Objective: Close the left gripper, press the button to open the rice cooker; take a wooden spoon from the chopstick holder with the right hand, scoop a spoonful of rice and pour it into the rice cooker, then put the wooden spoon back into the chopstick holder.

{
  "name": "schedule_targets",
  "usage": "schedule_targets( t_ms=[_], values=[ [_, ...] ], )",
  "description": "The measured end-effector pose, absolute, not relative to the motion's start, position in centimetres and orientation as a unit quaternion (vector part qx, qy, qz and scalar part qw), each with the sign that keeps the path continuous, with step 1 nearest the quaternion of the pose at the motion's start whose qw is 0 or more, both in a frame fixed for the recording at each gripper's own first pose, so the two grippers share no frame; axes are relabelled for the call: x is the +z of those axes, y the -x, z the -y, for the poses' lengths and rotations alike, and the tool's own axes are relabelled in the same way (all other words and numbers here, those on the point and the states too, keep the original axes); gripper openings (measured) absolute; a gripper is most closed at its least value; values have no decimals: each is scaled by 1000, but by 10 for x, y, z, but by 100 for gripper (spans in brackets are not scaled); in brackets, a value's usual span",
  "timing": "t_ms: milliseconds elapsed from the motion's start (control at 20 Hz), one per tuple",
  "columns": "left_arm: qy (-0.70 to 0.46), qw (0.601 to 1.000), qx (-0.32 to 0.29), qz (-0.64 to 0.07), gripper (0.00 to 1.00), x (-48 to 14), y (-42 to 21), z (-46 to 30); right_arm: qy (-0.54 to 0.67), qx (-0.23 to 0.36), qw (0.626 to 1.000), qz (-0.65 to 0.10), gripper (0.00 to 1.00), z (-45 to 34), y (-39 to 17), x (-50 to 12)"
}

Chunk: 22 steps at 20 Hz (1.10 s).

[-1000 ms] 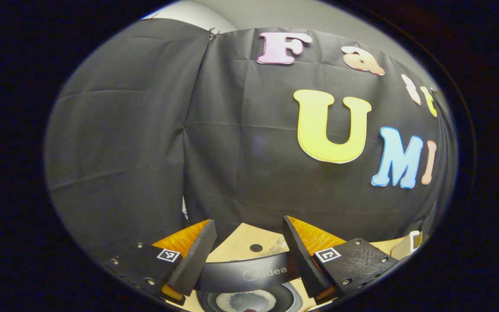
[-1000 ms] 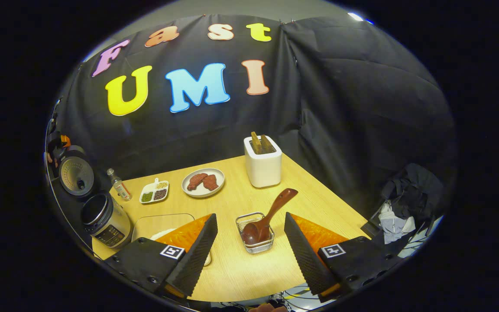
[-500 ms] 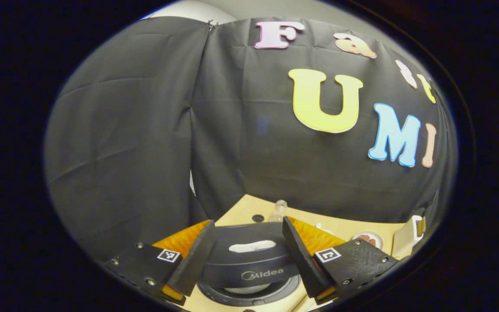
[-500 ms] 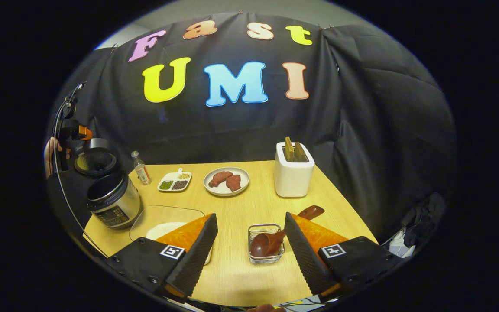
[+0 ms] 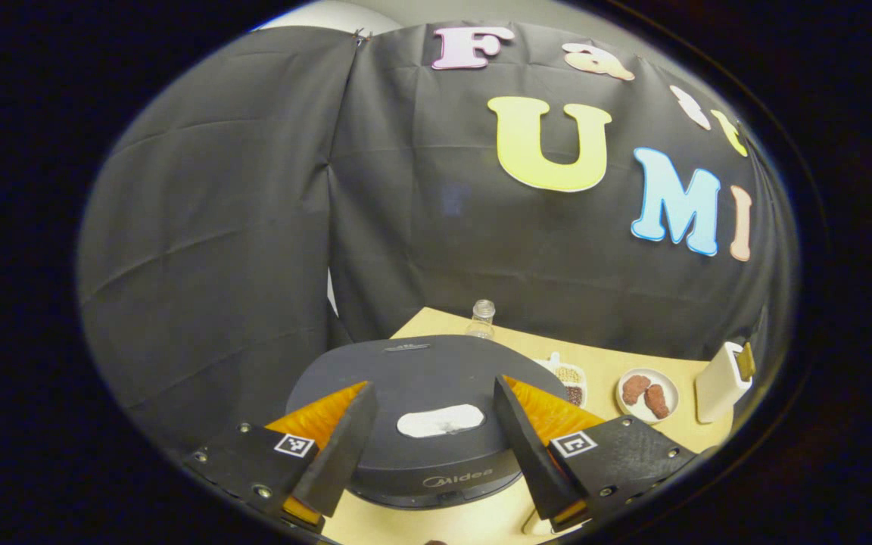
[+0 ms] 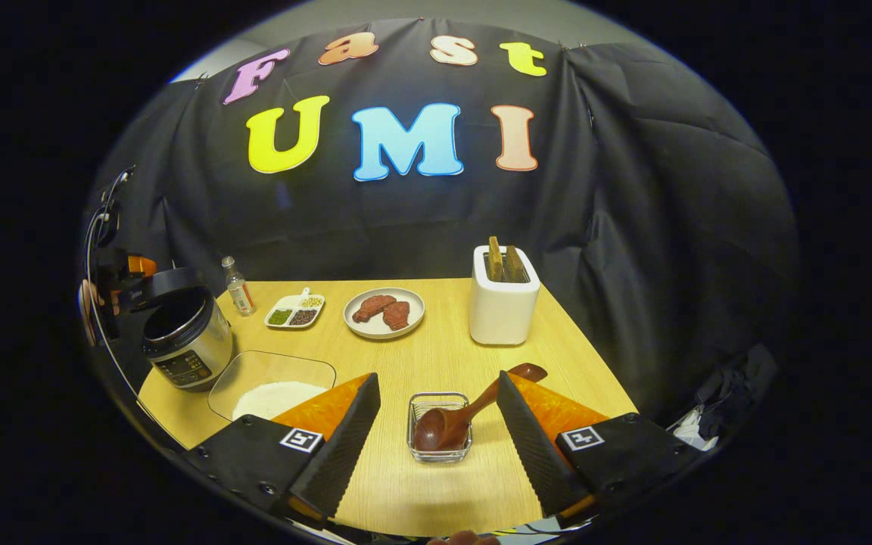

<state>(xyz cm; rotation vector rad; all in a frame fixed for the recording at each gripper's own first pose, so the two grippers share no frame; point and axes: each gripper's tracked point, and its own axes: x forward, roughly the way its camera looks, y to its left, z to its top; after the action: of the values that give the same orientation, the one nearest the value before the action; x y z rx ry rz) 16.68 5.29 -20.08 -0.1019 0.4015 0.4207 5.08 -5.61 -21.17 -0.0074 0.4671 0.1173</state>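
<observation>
Two changes stand out over the last second: the rice cooker lid [image 5: 425,371], which stood upright and showed the open pot, has swung down until the left gripper view looks onto its dark top, and the right gripper view has steadied in front of the chopstick holder [image 6: 440,446]. In the right gripper view the rice cooker [image 6: 190,348] sits at the far left edge of the worktop [image 6: 443,348] with its lid tilted low over the pot, not quite flat. Since the wooden spoon [image 6: 474,401] is already standing in the holder, I judge the scooping and the return to be done, and the lid coming down to be a tidy-up after the task rather than a step of it. The left tongs [image 5: 434,386] are spread wide, one finger on either side of the lid's pale patch, pinching nothing; whether they touch the lid cannot be told. The right tongs [image 6: 437,377] are also spread and empty, with the holder just ahead between their fingers. The spoon's bowl rests down inside the holder, and its handle rises out at a slant, so the long axis runs from lower left to upper right in that view, with the handle end pointing toward the right finger and, beyond it, the white toaster [image 6: 504,306]. A clear tray of rice [image 6: 273,390] lies between the cooker and the holder.
</observation>
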Motion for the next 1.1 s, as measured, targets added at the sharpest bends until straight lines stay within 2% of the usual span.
schedule_targets(
  t_ms=[50,200,450,500,550,600,700,900,1100],
  values=[
    [48,957,205,-198,98,-205,-166,-53,4,62,971,-231,98,53,-51,-213],
    [39,956,198,-211,95,-229,-163,-42,19,72,971,-229,98,47,-52,-214],
    [21,949,192,-250,98,-275,-152,-36,29,82,968,-233,98,42,-49,-221],
    [18,948,192,-253,95,-278,-150,-35,29,83,968,-235,98,42,-48,-222],
    [14,951,192,-243,98,-275,-153,-36,29,84,968,-237,98,42,-47,-223],
    [17,949,192,-250,96,-277,-151,-36,29,85,967,-238,98,42,-46,-225],
    [20,948,194,-250,99,-278,-151,-38,32,91,966,-242,98,41,-45,-228],
    [20,950,193,-246,96,-278,-150,-37,40,100,963,-246,98,40,-40,-234],
    [7,948,190,-255,100,-287,-151,-36,35,109,961,-250,98,35,-37,-237]
  ],
)
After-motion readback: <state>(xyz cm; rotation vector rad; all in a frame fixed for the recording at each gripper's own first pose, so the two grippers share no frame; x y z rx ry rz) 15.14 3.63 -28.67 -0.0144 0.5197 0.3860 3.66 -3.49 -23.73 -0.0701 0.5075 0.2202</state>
